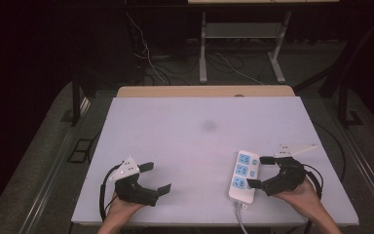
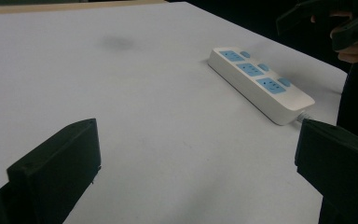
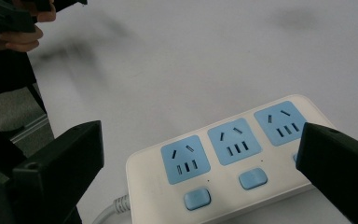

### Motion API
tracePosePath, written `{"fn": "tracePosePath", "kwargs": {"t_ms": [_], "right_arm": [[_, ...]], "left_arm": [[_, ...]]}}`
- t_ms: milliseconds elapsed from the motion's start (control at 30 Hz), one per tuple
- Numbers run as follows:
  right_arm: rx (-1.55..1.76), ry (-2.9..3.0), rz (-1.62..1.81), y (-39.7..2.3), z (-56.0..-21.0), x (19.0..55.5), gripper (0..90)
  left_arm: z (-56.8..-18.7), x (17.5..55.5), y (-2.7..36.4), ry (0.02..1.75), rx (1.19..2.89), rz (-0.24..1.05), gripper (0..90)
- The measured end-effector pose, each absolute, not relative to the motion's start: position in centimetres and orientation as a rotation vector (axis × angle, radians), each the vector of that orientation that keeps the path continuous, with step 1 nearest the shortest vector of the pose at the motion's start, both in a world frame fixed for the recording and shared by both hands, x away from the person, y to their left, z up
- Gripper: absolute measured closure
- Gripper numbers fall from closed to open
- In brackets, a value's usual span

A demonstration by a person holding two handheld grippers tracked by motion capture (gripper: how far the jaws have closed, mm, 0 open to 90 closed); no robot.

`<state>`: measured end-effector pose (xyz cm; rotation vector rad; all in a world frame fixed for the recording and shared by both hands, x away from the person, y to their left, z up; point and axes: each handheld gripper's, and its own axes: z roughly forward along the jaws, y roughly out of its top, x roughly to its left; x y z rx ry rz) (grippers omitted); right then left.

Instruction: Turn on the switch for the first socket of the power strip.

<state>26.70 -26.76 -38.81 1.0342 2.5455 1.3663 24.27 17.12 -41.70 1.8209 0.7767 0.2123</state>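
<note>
The right gripper [image 1: 261, 171] has its two black jaws spread wide with nothing between them; in the high view one jaw tip sits at the right edge of a white power strip [image 1: 243, 176] near its far end, the other at its near end, so the jaws bracket the strip's right side. In the right gripper view the power strip [image 3: 223, 158] lies just ahead of the jaws, showing three blue sockets, each with a blue switch beside it, and a white cord [image 3: 112, 210] leaving its near end. Whether either jaw touches the strip cannot be told.

The left gripper [image 1: 155, 177] also has its jaws wide apart and holding nothing, over bare bench at the near left. In the left gripper view the two black jaws rise at the bottom corners, with the power strip [image 2: 260, 84] well apart from them, farther off to the right.

The strip lies flat on the white bench [image 1: 199, 131] at the near right, its long axis running near to far, the cord [image 1: 241, 219] trailing off the near edge. A faint grey smudge [image 1: 209, 126] marks the bench surface near its middle.

A hand [image 1: 121, 207] holds the left gripper from the near edge, and another hand [image 1: 299, 195] holds the right one. A grey three-cornered plate sits on top of each gripper. Beyond the bench, a dark floor carries loose cables [image 1: 151, 58] and the legs of another table [image 1: 238, 44].
</note>
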Motion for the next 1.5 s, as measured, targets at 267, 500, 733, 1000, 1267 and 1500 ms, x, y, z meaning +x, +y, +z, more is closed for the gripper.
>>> {"fn": "tracePosePath", "kwargs": {"t_ms": [267, 500, 733, 1000, 1267, 1500], "right_arm": [[0.992, 2.624, 1.297, -25.9, -38.7, 27.3, 0.4], [0.942, 2.717, 1.196, -25.3, -38.4, 27.7, 0.4], [0.898, 2.774, 1.131, -24.7, -38.3, 28.1, 0.4], [0.850, 2.831, 1.059, -24.6, -38.0, 28.3, 11.2], [0.831, 2.857, 1.086, -25.7, -36.8, 28.8, 29.6], [0.790, 2.911, 1.072, -26.3, -36.3, 29.2, 57.7]], "left_arm": [[-41.7, 24.3, 17.1, 0.776, 1.822, 0.211, 0.0], [-41.7, 24.3, 17.1, 0.774, 1.818, 0.209, 0.0], [-41.7, 24.3, 17.1, 0.776, 1.818, 0.210, 0.0], [-41.7, 24.3, 17.1, 0.777, 1.819, 0.211, 0.0], [-41.8, 24.4, 17.2, 0.776, 1.821, 0.209, 0.0], [-41.9, 24.5, 17.3, 0.783, 1.819, 0.212, 0.0]]}}
